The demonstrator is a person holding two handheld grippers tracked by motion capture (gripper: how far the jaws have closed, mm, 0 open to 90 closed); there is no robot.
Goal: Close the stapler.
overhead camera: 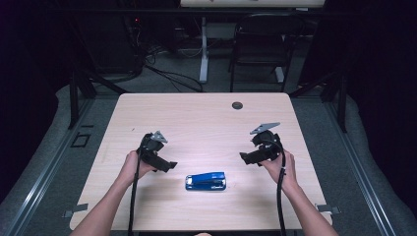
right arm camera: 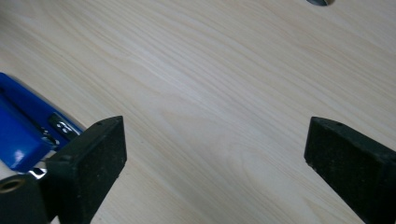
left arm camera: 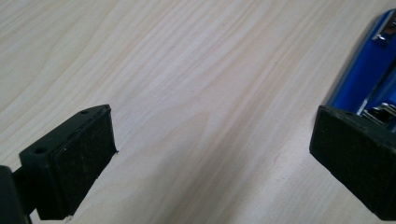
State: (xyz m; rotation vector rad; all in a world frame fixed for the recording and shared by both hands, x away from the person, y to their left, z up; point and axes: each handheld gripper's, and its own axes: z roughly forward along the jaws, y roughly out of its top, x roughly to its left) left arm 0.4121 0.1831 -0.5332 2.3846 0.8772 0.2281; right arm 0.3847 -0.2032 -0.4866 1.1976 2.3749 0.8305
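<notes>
Lying flat on its long side near the front middle of the surface (overhead camera: 147, 201), the blue stapler (overhead camera: 205, 181) sits between the two hands with neither touching it. The left gripper (overhead camera: 167, 166) is held low at the stapler's left and the right gripper (overhead camera: 247, 158) low at its right, both angled inward toward it, which reads as a stance that brackets the stapler from either side. Both have their jaws spread wide with only bare wood between the pads: in the left gripper view the stapler (left arm camera: 362, 77) peeks past the outside of one jaw, and in the right gripper view the stapler (right arm camera: 21, 126) lies beyond the other's jaw, so nothing is gripped. A small dark grommet (overhead camera: 237, 105) sits near the far edge, well apart from the work.
</notes>
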